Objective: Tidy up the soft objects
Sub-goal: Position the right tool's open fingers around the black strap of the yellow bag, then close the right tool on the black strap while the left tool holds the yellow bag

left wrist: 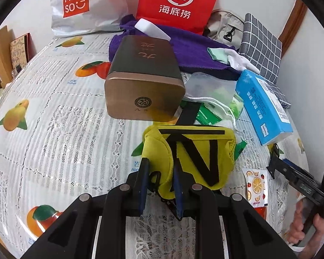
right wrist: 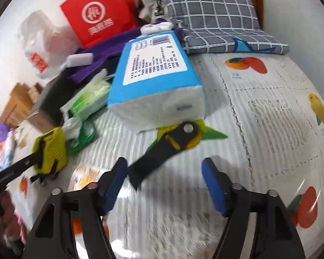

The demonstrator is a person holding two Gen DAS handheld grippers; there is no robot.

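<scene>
My left gripper (left wrist: 161, 179) is shut on the near left edge of a yellow pouch (left wrist: 196, 157) with black straps; the pouch also shows at the left of the right wrist view (right wrist: 50, 151). A black strap with a snap (right wrist: 175, 142) runs from it across the table toward my right gripper (right wrist: 164, 179), which is open and empty above the tablecloth. A blue tissue pack (right wrist: 155, 75) lies just beyond the right gripper and also shows in the left wrist view (left wrist: 263, 105). A purple towel (left wrist: 183, 47), a mint cloth (left wrist: 218, 56) and a white cloth (left wrist: 242, 61) lie farther back.
A bronze tin (left wrist: 142, 79) lies beyond the pouch. A mesh drawstring bag (left wrist: 209, 88) and green packets (left wrist: 207, 116) sit between tin and tissue pack. A red paper bag (left wrist: 177, 2), a Miniso bag (left wrist: 80, 4) and a grey checked cushion (right wrist: 213, 15) stand at the back. A fruit-print sachet (left wrist: 256, 185) lies right.
</scene>
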